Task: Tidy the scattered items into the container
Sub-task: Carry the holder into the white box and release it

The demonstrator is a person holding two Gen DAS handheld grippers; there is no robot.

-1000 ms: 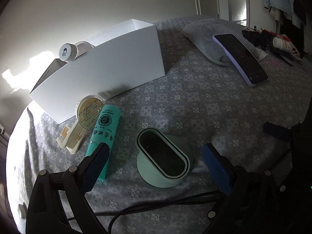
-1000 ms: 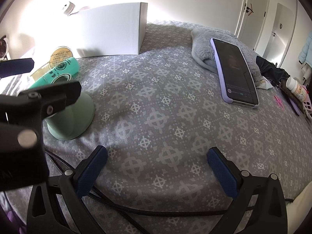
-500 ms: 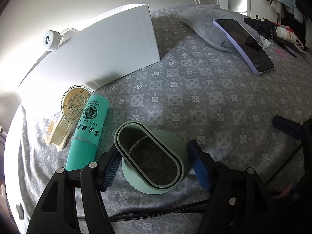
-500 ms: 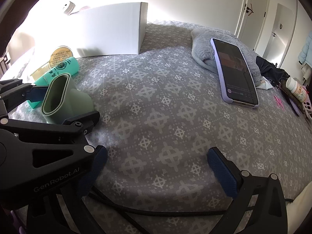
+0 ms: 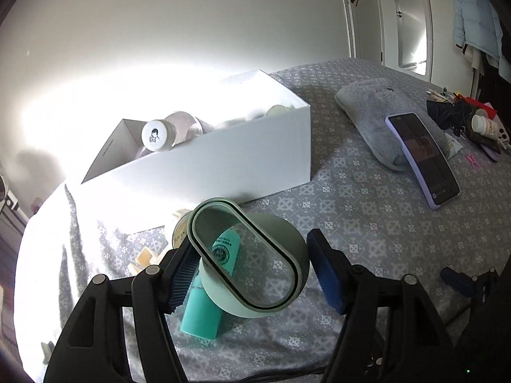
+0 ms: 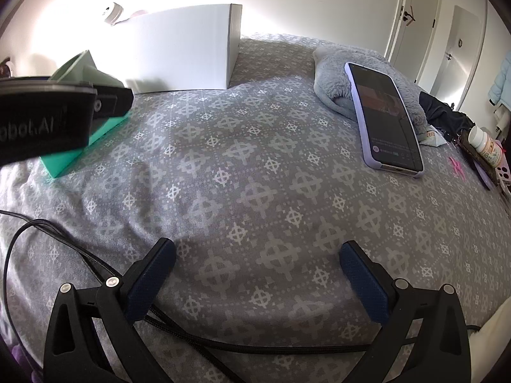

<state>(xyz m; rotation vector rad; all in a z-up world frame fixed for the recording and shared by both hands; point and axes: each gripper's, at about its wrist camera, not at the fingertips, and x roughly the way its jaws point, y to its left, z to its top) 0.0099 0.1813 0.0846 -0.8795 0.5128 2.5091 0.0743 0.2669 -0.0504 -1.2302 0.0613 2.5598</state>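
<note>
My left gripper [image 5: 252,271] is shut on a pale green oval mirror [image 5: 274,233], holding it tilted a little above the grey patterned bedspread. Under it lie a teal tube [image 5: 201,316], a round tin [image 5: 179,233] and a cream clip [image 5: 143,260]. Behind them stands the white box [image 5: 223,159] with a clear bottle [image 5: 159,134] leaning inside. In the right wrist view the same mirror [image 6: 83,70] hangs at the left in front of the white box [image 6: 185,57], over the teal tube [image 6: 83,150]. My right gripper [image 6: 255,265] is open over bare bedspread.
A purple-cased phone [image 5: 424,159] rests against a grey plush cushion [image 5: 367,108] at the right. Beyond it sit a pill bottle [image 6: 485,143] and dark clutter by the bed's edge. A black cable [image 6: 223,348] runs across the bedspread near the right gripper.
The left gripper closed around the green mirror and raised it off the bedspread, tipping it toward the white box. The right gripper stayed where it was.
</note>
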